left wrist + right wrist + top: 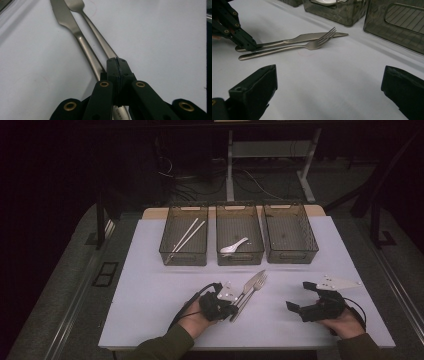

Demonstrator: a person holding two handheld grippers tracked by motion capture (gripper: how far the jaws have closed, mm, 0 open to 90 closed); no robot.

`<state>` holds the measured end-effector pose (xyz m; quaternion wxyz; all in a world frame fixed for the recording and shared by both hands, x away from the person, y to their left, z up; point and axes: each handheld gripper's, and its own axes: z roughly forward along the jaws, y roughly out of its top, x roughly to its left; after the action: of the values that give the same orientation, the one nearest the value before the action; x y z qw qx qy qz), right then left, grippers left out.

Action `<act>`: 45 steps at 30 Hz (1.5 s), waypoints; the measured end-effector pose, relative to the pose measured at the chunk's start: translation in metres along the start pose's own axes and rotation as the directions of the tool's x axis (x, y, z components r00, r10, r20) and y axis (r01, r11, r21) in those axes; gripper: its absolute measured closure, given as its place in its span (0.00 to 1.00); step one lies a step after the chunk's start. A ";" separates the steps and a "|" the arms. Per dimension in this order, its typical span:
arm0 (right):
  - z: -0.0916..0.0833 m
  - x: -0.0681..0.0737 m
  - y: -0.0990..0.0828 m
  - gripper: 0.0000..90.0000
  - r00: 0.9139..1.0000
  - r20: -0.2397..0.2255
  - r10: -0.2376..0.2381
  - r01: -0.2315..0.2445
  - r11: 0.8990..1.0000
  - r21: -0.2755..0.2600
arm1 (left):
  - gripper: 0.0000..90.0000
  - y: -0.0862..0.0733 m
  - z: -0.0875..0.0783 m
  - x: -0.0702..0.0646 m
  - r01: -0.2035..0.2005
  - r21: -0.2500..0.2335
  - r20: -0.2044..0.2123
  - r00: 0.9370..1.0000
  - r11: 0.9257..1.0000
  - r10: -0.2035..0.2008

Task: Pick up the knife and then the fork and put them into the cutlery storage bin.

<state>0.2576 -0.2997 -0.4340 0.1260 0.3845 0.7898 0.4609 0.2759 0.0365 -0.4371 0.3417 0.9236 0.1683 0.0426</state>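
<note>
A steel knife (257, 276) (67, 22) (307, 37) and a fork (260, 282) (95, 32) (287, 48) lie side by side on the white table (150, 290), tips pointing toward the bins. My left gripper (234, 310) (117, 63) (251, 46) is shut, pads pressed together. Its tip rests low over the handle ends of both utensils, and nothing shows between the pads. My right gripper (298, 295) (329, 75) is open, low over bare table to the right of the utensils, with nothing between its jaws.
Three dark see-through bins stand in a row at the back. The left bin (184, 255) holds white chopsticks (187, 234), the middle bin (240, 257) a white spoon (234, 246), and the right bin (292, 256) holds nothing I can see. The table's front edge runs just below both hands.
</note>
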 end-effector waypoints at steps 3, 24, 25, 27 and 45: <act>0.000 0.000 0.000 0.01 1.000 0.000 0.001 -0.001 1.000 0.000 | 0.99 -0.001 -0.002 0.003 0.007 0.002 -0.015 1.000 1.000 -0.007; 0.000 -0.001 0.000 0.01 1.000 -0.002 0.007 -0.007 1.000 0.000 | 0.91 -0.009 -0.023 0.035 0.139 -0.090 -0.037 0.989 0.986 -0.143; 0.000 -0.001 0.000 0.01 1.000 -0.002 0.008 -0.008 1.000 -0.001 | 0.88 -0.008 -0.022 0.036 0.150 -0.105 -0.022 0.988 0.983 -0.153; 0.000 -0.001 0.000 0.01 1.000 -0.001 0.008 -0.008 1.000 -0.002 | 0.82 -0.004 -0.019 0.038 0.166 -0.126 -0.013 0.985 0.978 -0.169; -0.001 -0.002 0.000 0.01 1.000 -0.001 0.011 -0.011 1.000 -0.007 | 0.76 0.010 0.015 0.042 0.125 -0.063 -0.061 0.990 0.990 -0.129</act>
<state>0.2585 -0.3013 -0.4338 0.1246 0.3881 0.7863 0.4642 0.3213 0.0346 -0.4436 0.3652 0.8987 0.2364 0.0554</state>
